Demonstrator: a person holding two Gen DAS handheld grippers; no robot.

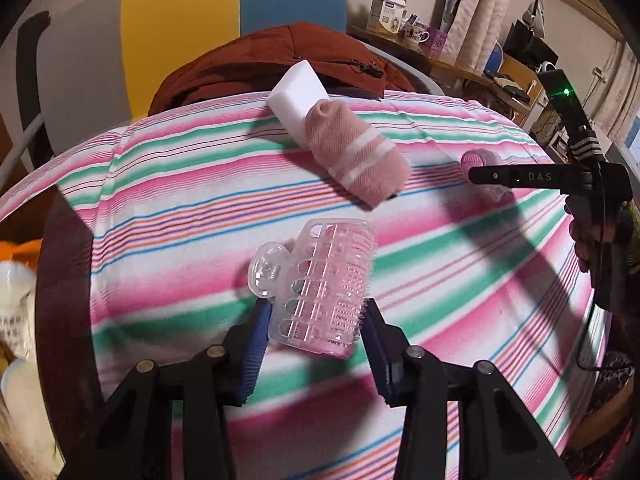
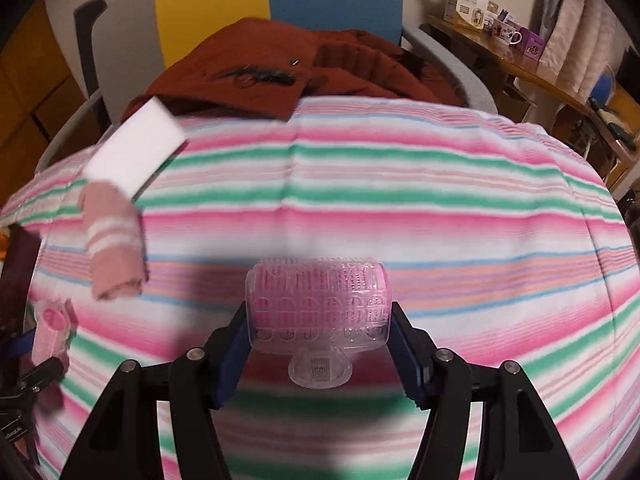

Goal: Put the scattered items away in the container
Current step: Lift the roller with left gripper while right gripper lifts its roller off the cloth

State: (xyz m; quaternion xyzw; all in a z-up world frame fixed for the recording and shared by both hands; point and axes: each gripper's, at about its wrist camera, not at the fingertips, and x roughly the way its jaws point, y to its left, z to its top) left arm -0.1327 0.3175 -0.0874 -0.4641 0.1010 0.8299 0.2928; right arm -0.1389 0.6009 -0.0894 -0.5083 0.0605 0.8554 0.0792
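Observation:
My left gripper (image 1: 314,322) is shut on a clear pink hair roller with a clip (image 1: 324,286), held over the striped cloth (image 1: 180,208). My right gripper (image 2: 318,334) is shut on a second pink hair roller (image 2: 318,312), gripped at its two ends; that roller also shows in the left wrist view (image 1: 482,160) behind the right gripper's black finger. A rolled pink sock (image 1: 356,154) lies against a white sponge block (image 1: 298,96) near the cloth's far edge. Both show at the left of the right wrist view: the sock (image 2: 112,240) and the sponge (image 2: 136,152). No container is clearly in view.
A rust-red jacket (image 1: 280,56) lies on a chair behind the cloth. A cluttered desk with boxes and a mug (image 1: 416,36) stands at the back right. A dark rim and pale objects (image 1: 16,300) sit at the far left edge.

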